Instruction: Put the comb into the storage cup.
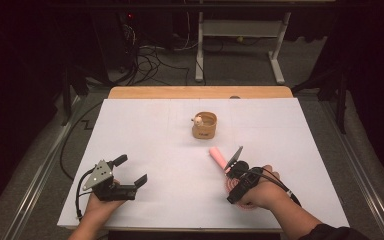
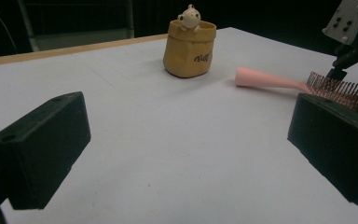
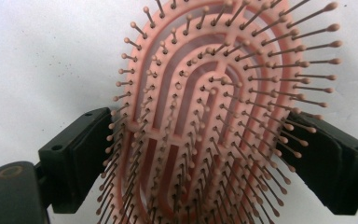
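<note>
A pink paddle hairbrush (image 3: 214, 121) is gripped by the right tongs (image 3: 205, 154). In the right gripper view the two black jaws are seen pressed against opposite edges of the brush head, one at each side, with the bristle field turned toward the camera and the white counter (image 3: 42, 51) behind it. In the high view the right tongs (image 1: 236, 167) are held low over the near right part of the counter (image 1: 145, 125), and the brush's pink handle (image 1: 217, 157) is seen pointing away from the person's right hand (image 1: 260, 192), toward the middle of the counter. Whether the handle tip rests on the surface cannot be told.

The left tongs (image 1: 130, 171) are held in the person's left hand (image 1: 100, 202) over the near left part of the counter, well apart from the brush. Their jaws are spread wide and nothing is held between them, as is confirmed in the left gripper view, where bare counter is seen between the two black jaws.

A small tan bag-shaped pot (image 1: 204, 125) with a little pale bear figure (image 2: 189, 17) peeking over its rim is stood upright toward the far middle of the counter, beyond the brush handle and apart from it. In the left gripper view the handle (image 2: 265, 80) is seen lying just to the right of the pot (image 2: 189, 49), with a gap between them.
</note>
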`<state>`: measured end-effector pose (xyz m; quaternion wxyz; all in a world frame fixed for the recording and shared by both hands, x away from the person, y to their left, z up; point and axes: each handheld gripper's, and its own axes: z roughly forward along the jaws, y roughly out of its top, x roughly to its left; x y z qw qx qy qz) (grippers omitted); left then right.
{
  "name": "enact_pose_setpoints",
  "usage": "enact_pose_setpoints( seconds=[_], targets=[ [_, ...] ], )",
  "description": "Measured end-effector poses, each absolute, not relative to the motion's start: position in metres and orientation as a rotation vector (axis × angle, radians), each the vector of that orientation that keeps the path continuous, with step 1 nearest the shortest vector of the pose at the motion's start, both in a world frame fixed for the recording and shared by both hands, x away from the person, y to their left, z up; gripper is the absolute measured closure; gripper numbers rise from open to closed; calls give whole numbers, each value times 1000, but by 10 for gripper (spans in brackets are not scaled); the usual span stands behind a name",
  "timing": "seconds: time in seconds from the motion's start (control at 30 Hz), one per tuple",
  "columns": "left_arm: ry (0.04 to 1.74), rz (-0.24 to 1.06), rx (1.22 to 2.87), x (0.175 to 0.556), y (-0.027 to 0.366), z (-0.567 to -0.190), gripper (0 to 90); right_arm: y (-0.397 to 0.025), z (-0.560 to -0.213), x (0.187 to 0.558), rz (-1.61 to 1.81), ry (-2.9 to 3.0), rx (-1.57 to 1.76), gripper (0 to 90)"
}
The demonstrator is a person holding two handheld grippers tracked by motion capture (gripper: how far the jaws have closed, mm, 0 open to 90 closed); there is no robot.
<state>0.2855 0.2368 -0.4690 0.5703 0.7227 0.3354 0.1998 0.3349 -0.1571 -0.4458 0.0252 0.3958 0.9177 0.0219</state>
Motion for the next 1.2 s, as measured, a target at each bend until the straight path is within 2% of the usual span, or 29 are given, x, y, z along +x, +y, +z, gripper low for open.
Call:
enact_pose_setpoints(
  seconds=[0.63, 1.2],
  targets=[
    [779, 470, 1705, 285, 235, -470, 1, -150, -446, 341, -31, 2853, 1258, 120],
    [777, 471, 1708, 285, 234, -470, 1, -149, -445, 342, -46, 2850, 1265, 158]
  ],
)
